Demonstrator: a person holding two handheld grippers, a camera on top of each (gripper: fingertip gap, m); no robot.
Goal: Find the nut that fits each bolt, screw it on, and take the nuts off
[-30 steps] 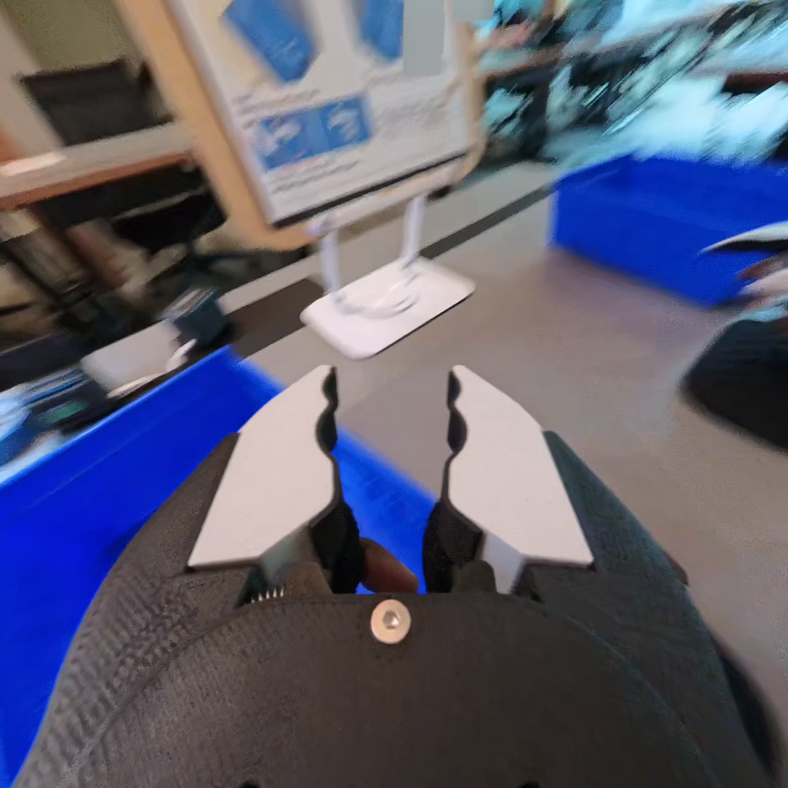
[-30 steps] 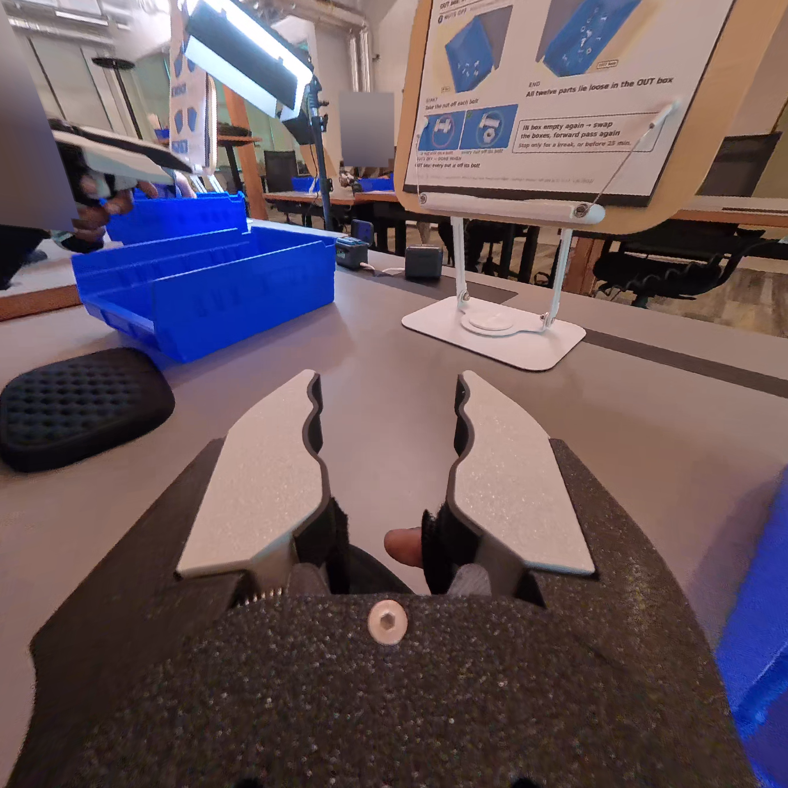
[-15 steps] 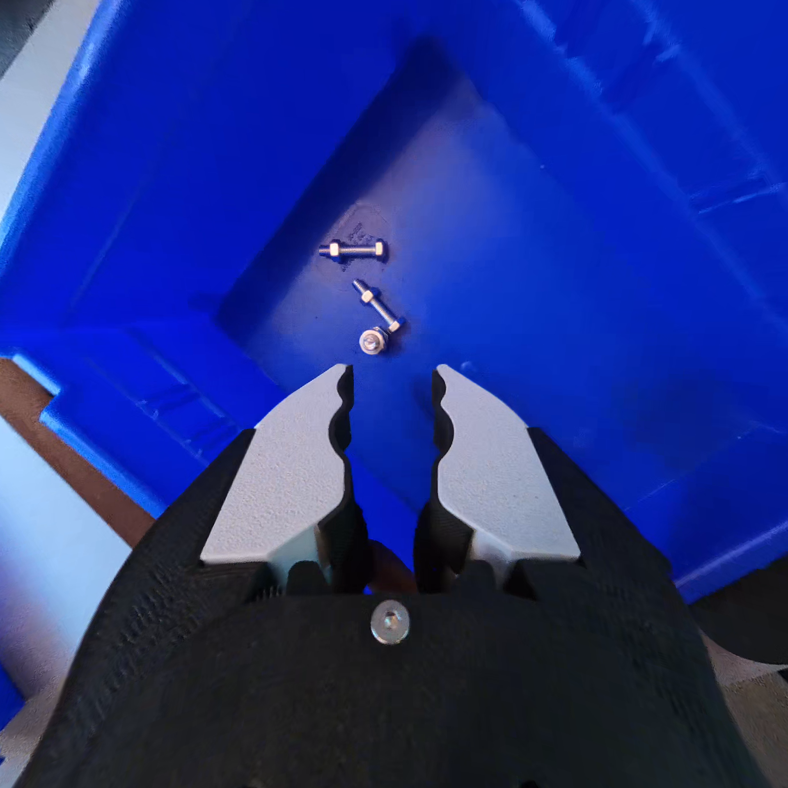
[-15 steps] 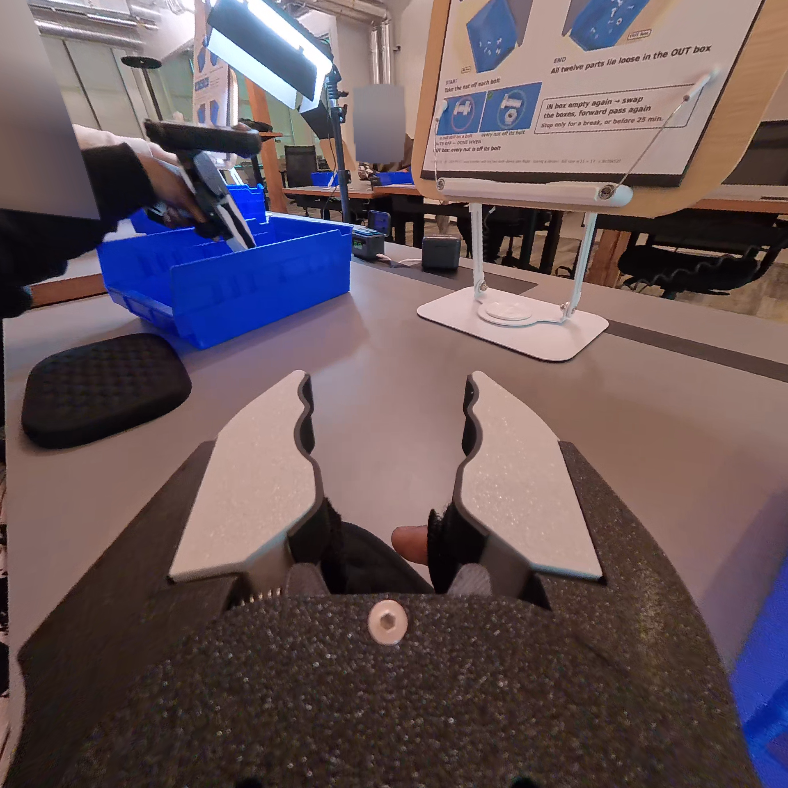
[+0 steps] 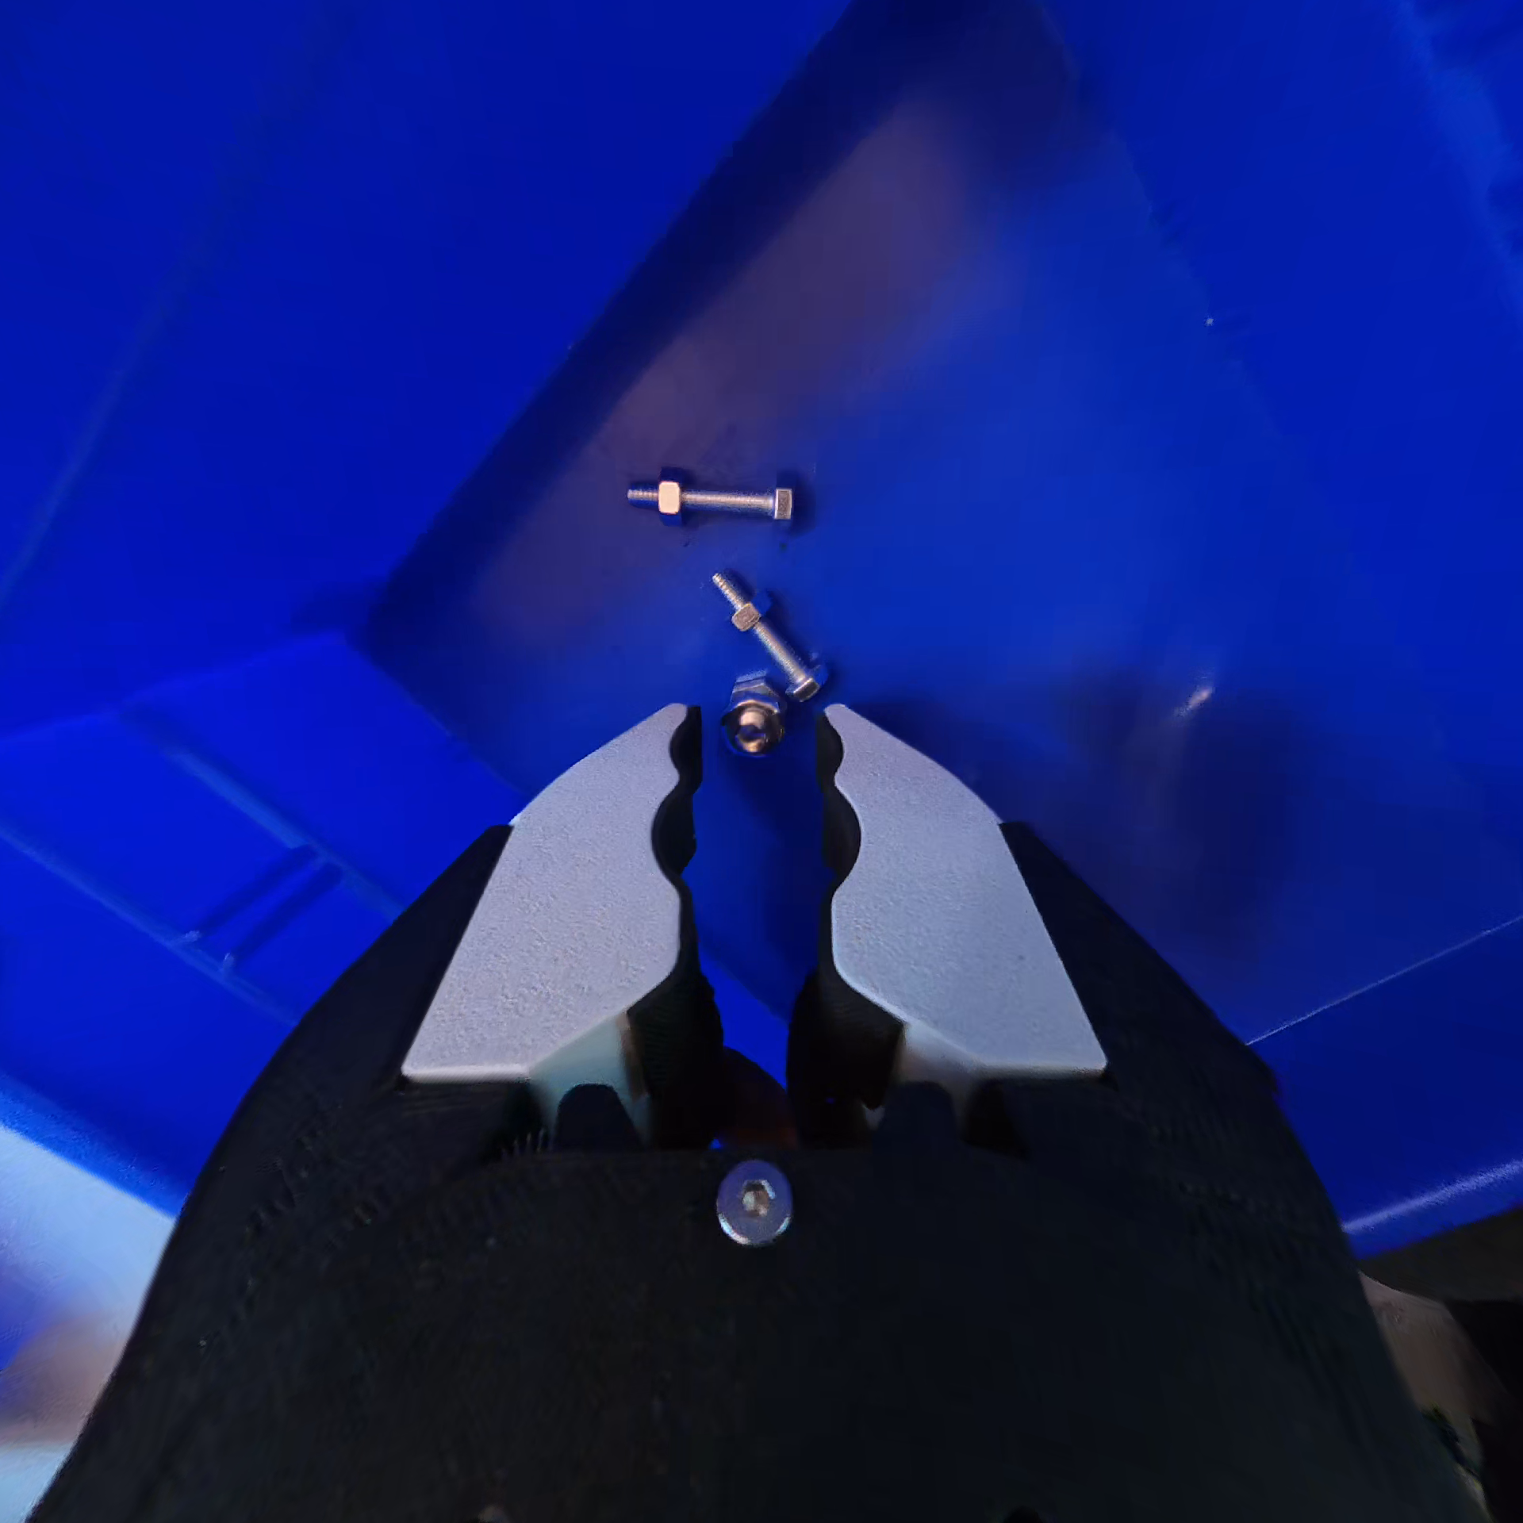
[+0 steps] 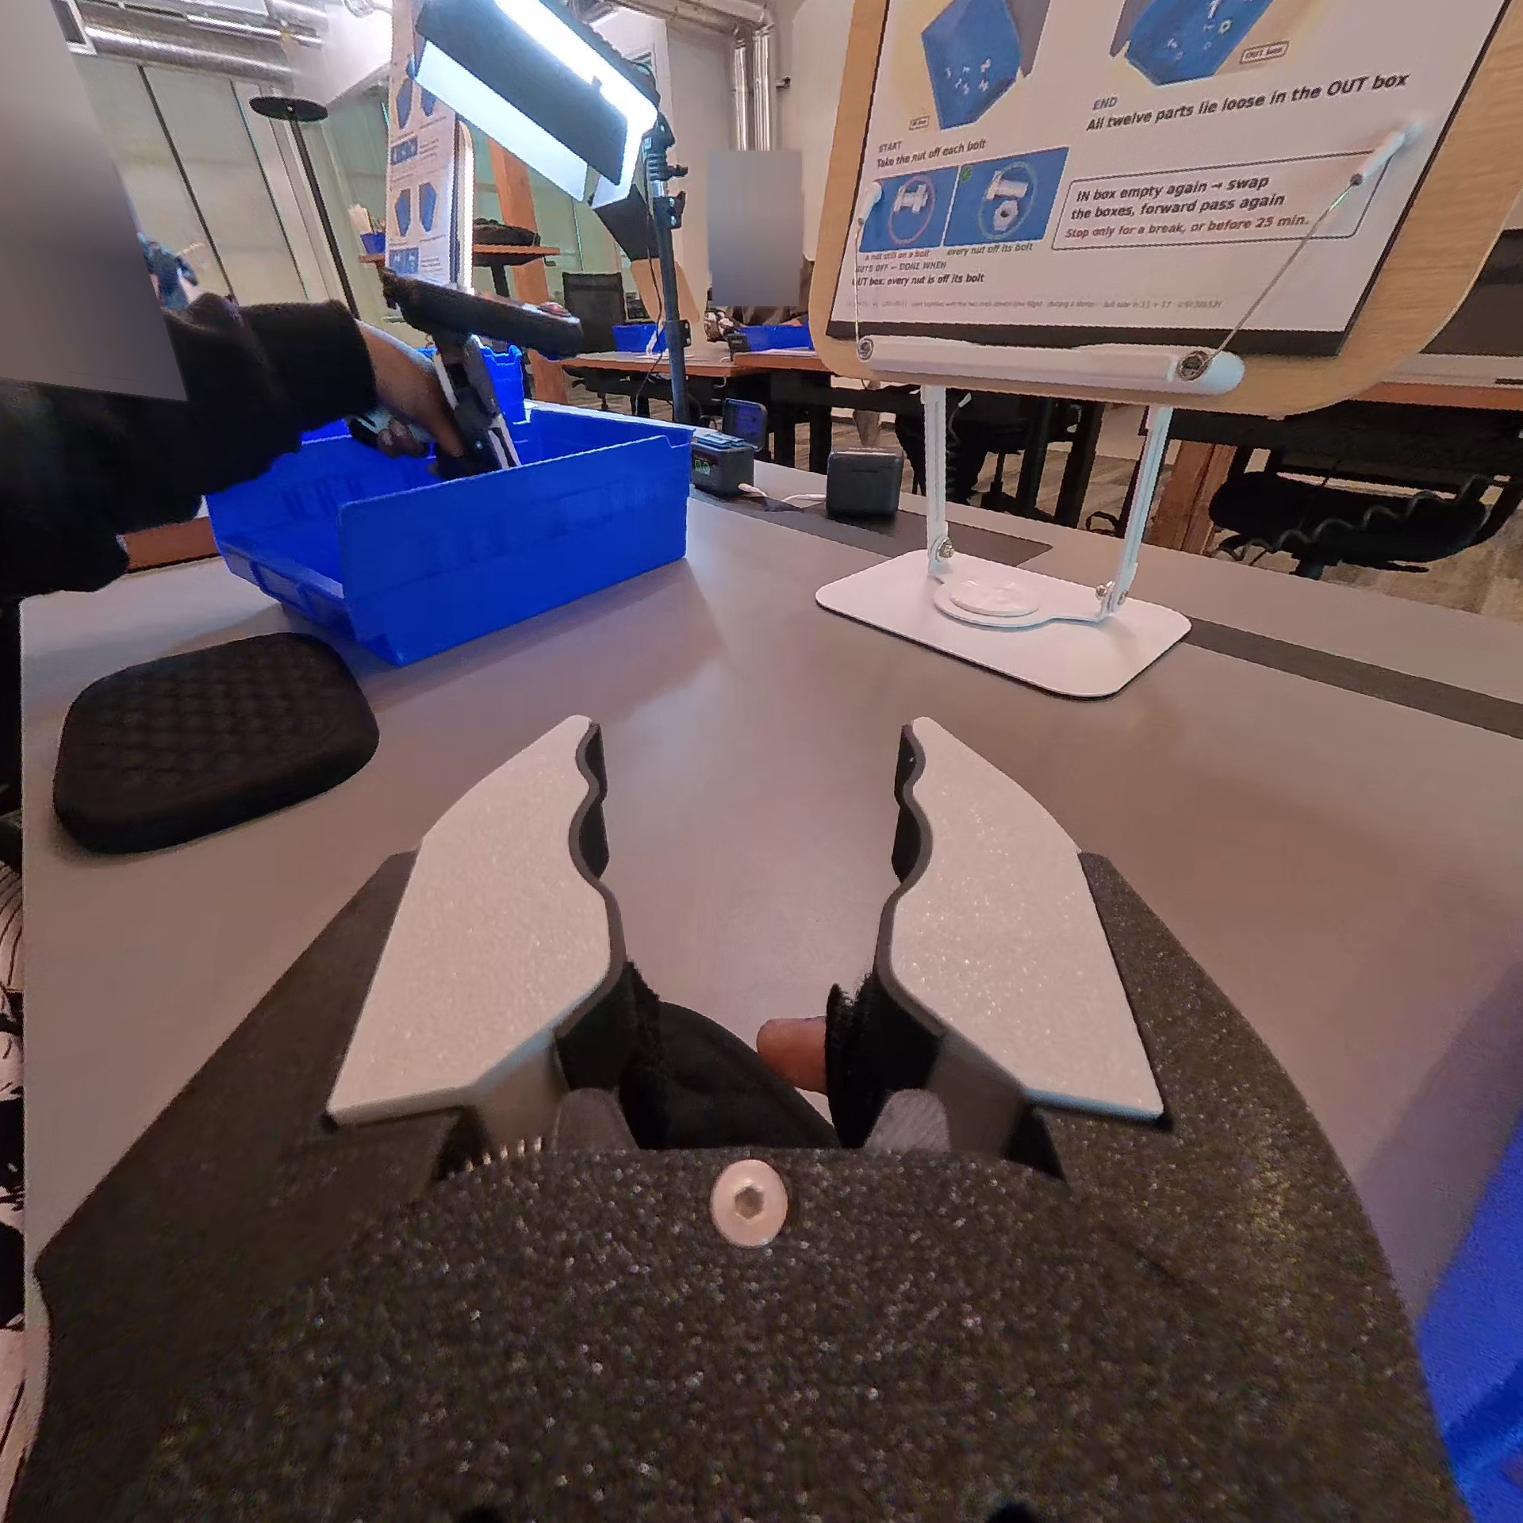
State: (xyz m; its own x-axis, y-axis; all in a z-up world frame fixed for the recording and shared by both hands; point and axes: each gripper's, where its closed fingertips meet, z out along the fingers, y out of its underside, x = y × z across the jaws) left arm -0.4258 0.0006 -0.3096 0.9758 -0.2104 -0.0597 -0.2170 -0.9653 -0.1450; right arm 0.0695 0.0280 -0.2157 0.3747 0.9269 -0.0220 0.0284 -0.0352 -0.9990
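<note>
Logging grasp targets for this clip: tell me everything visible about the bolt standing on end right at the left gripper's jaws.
The short silver metal bolt with a hex nut shows end-on in the left wrist view: a shiny round end ringed by the nut's hexagon. It rests on the floor of the blue plastic bin, just ahead of the open left gripper, between its tips, ungrasped. The head of a slanted thin silver bolt lies against it or nearly so. Thread is hidden.
</note>
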